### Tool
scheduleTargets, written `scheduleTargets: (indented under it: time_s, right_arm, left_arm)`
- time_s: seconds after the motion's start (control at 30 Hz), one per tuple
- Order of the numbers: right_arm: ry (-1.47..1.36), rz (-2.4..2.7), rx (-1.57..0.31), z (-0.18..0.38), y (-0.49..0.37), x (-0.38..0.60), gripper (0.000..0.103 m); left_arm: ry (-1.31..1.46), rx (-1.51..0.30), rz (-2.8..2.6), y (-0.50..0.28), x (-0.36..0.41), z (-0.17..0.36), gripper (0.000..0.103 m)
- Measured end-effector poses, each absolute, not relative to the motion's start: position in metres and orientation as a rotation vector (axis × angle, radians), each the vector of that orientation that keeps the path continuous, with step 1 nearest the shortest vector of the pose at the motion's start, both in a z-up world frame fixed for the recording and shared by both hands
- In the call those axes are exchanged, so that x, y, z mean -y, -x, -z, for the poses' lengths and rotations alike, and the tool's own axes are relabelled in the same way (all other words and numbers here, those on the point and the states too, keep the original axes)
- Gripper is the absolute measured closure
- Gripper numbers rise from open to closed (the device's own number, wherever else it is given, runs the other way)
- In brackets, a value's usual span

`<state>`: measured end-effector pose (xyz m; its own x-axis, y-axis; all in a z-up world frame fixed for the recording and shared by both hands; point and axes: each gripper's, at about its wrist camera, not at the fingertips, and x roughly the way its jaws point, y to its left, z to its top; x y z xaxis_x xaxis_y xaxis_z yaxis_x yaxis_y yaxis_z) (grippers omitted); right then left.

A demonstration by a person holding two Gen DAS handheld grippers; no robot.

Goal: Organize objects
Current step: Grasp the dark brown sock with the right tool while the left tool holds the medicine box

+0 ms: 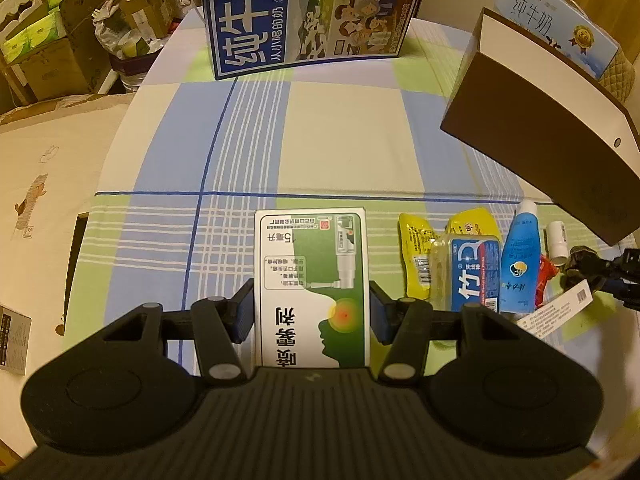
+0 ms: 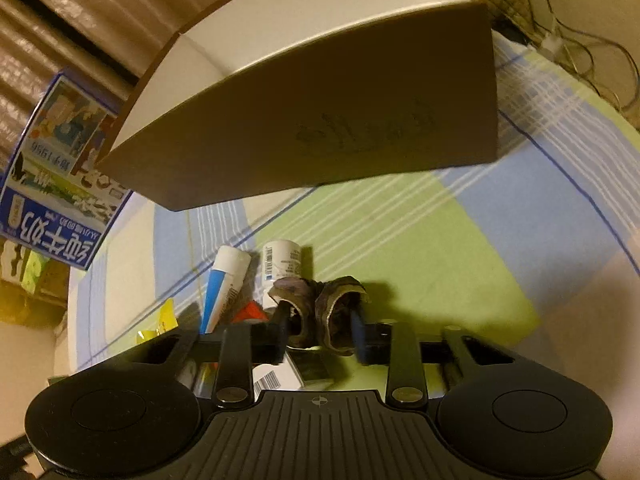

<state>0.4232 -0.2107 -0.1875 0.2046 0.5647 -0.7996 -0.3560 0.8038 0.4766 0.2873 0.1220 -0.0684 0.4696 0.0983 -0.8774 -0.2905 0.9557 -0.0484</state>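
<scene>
My left gripper [image 1: 312,312] is shut on a green and white spray box [image 1: 312,264], its blue pads pressing both long sides. Right of it on the checked cloth lie yellow sachets [image 1: 416,252], a blue tin [image 1: 474,272], a blue tube [image 1: 520,264], a red sachet [image 1: 545,280] and a small white bottle [image 1: 557,240]. My right gripper [image 2: 320,314] is shut on a dark crumpled object [image 2: 340,292], just beside the white bottle [image 2: 280,264] and blue tube [image 2: 224,284]. From the left wrist, that gripper [image 1: 580,266] shows at the far right above a barcode tag [image 1: 560,312].
A brown and white open box [image 1: 540,120] stands at the right, looming close over my right gripper as the box wall [image 2: 320,120]. A large blue milk carton [image 1: 304,12] stands at the table's far edge. Cardboard boxes [image 1: 52,52] are piled beyond the left side.
</scene>
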Motion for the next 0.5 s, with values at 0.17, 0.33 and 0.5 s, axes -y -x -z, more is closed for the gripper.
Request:
scheduleTargets:
  time_s: [0.17,0.33,0.5]
  right_arm:
    - [-0.165,-0.691,-1.131,0.174,-0.422,0.214,0.091]
    - [-0.101,-0.739,-1.06,0.151,-0.419,0.223,0.091]
    - [-0.074,-0.766,-1.015,0.13,-0.422,0.233,0.091]
  left_arm:
    - [0.194,-1.054,-0.233,-0.292,-0.116,0.064,0.052]
    - [0.178,-1.037,-0.204,-0.302,-0.106,0.055,0.052]
    - [0.151,-1.014,-0.152,-0.318,-0.09,0.042,0.052]
